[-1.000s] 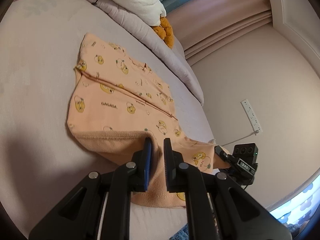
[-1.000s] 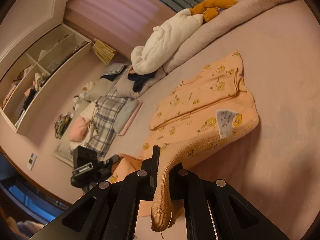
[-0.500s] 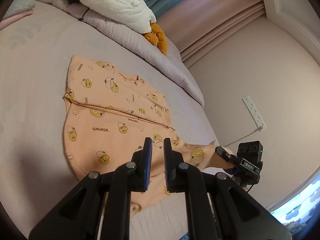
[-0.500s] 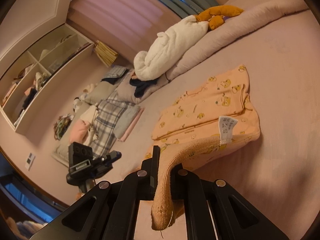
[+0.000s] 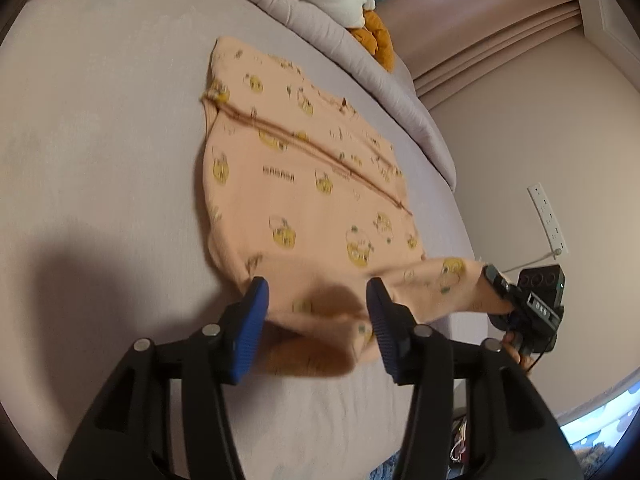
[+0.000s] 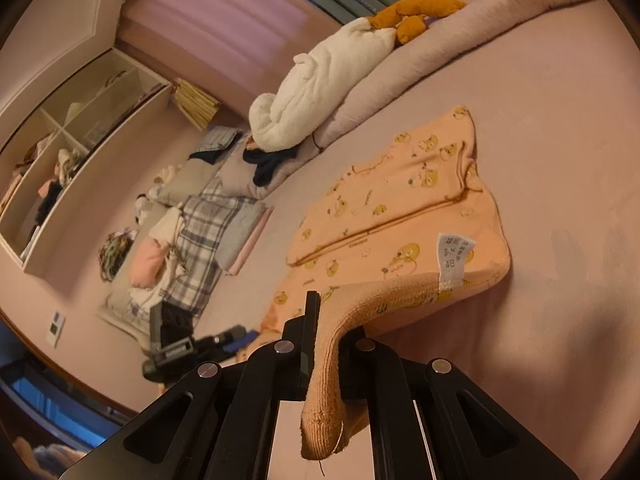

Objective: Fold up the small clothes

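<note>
Left black plastic two-finger gripper [image 5: 316, 312]: matte angular arms with triangular cut-outs; round silver screw heads at the joints; ribbed blue rubber pads [image 5: 249, 334] lining the inner faces of the fingers. Right black plastic two-finger gripper [image 6: 332, 320]: same matte black frame with cut-outs; four silver screw heads across the linkage; thin flat black fingers [image 6: 311, 316]; seen from the left wrist, a boxy black camera module with white digits on a small label, a dark cable, and a sliver of skin below it.
</note>
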Motion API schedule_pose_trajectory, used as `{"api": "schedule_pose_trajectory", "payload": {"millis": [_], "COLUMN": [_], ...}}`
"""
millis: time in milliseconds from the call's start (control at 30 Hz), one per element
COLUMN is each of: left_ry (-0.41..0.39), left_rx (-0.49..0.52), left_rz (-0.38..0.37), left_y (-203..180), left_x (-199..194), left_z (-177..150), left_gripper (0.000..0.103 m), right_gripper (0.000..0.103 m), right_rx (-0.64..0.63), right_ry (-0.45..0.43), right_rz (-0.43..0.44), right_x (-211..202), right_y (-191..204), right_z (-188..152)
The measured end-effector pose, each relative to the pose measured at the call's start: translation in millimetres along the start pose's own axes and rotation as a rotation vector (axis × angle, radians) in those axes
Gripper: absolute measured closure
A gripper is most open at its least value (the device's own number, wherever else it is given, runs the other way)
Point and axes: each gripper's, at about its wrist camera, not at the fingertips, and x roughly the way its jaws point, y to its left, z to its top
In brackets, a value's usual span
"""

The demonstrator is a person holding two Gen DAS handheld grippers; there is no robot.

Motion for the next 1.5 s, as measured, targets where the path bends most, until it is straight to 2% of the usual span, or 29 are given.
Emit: {"api": "schedule_pose_trajectory", "payload": {"millis": [233,300,433,567,633,667,733,833,933,1067,1233,1333,1500], "left_ry": [-0.021,-0.025,0.009,0.039,0.052,0.058,0.083,0.097,0.043,-0.039,-0.123,-0.155,-0.16], "left_rx": [-0.032,-0.032,-0.021,0.016,0.01,0.002,-0.015,-0.031,-0.051,-0.047,-0.043,-0.036,-0.053], "left_rz": [-0.084,-0.082,-0.074,-0.112,-0.147,-0.164,-0.197,-0.218,-0.251,-0.281,-0.315,-0.3,-0.265], "left_y": [2,3,-1,-11,-14,-14,-14,-16,-17,-25,-35,-38,-32], "left_x": [-5,-10,1,23,34,39,44,43,29,9,-5,-7,4], "left_z": [-14,-18,-21,-16,-14,-11,-12,-16,-9,14,53,75,116], "left_gripper": [0.042,0.038,0.037,0.037,0.041,0.047,0.088,0.093,0.092,0.093,0.093,0.093,0.093], "right_gripper": [0.097,0.097,0.097,0.097,0.097,0.097,0.097,0.097,0.097,0.097,0.097,0.097,0.097], "right_rx": [0.017,0.017,0.024,0.033,0.035,0.034,0.031,0.023,0.015,0.023,0.017,0.032,0.066], "right_ry": [0.005,0.007,0.013,0.016,0.023,0.025,0.029,0.034,0.031,-0.001,-0.046,-0.072,-0.086], "right_rz": [-0.006,-0.005,0.002,0.011,0.009,0.006,0.003,0.003,0.015,0.07,0.118,0.117,0.1], "right_x": [-2,-3,-2,-1,0,1,0,-1,-2,-1,4,11,30], "right_y": [-6,-7,-10,-11,-12,-11,-12,-12,-10,-3,8,9,0], "right_z": [-4,-6,-7,-10,-11,-11,-13,-14,-15,-6,20,38,74]}}
